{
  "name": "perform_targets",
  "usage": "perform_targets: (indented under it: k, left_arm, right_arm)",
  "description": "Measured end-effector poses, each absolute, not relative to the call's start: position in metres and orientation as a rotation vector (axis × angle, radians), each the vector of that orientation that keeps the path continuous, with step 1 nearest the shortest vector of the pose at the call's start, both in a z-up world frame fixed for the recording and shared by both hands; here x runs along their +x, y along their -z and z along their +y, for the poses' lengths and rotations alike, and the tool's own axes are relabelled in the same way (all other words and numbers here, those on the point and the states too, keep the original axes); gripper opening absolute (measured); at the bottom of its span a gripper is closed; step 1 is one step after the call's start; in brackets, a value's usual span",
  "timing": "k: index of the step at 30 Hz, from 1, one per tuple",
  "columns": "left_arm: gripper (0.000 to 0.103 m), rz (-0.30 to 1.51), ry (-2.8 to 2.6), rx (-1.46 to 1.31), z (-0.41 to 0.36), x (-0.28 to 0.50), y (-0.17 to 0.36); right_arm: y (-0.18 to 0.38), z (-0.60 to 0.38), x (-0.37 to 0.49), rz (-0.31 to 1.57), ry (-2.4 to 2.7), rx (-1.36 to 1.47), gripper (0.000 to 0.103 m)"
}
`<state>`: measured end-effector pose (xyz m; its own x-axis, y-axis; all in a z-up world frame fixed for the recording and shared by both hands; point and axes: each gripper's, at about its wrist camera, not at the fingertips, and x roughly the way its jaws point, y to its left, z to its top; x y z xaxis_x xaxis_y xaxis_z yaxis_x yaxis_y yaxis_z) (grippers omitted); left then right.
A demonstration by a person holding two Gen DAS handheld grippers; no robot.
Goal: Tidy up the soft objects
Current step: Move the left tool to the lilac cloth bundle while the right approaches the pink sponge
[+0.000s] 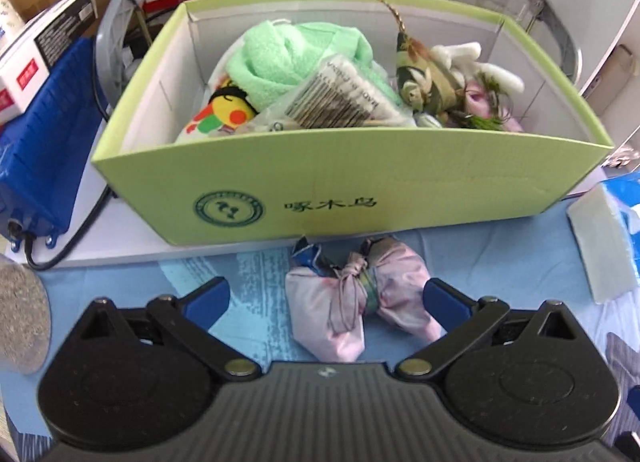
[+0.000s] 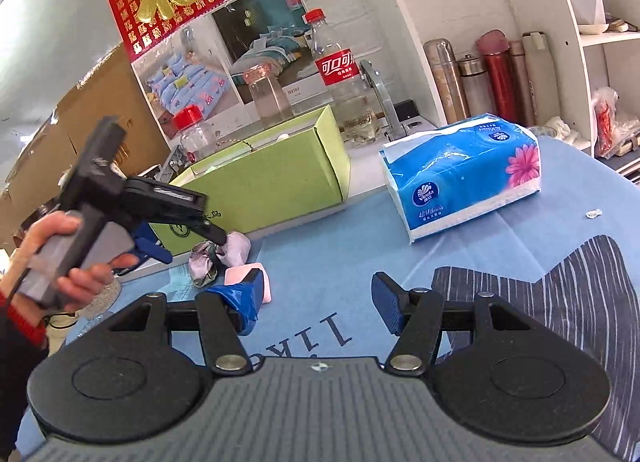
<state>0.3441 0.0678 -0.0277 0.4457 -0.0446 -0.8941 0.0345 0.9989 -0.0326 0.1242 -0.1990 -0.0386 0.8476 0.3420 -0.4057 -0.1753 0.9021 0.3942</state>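
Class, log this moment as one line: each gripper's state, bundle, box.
left gripper: open, around pink bundle | right gripper: open, empty | bundle: on cloth, outside green box

A knotted pink cloth bundle (image 1: 356, 294) lies on my desk, just before the green box (image 1: 360, 181), which already holds a green towel (image 1: 288, 57), plush toys (image 1: 448, 69) and a packet (image 1: 340, 101).
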Motion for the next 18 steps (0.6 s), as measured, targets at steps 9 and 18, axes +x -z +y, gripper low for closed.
perform_targets:
  k: [9,18]
  left_arm:
    - [0.102,1.157,0.1,-0.096,0.067,0.357,0.047]
    - [0.102,1.134,0.001,-0.187,0.14,0.314,0.046]
  right_arm:
    - [0.041,-0.201,0.129,0.489,-0.312,0.369,0.045]
    - [0.036,-0.194,0.129,0.491,-0.326,0.34,0.046]
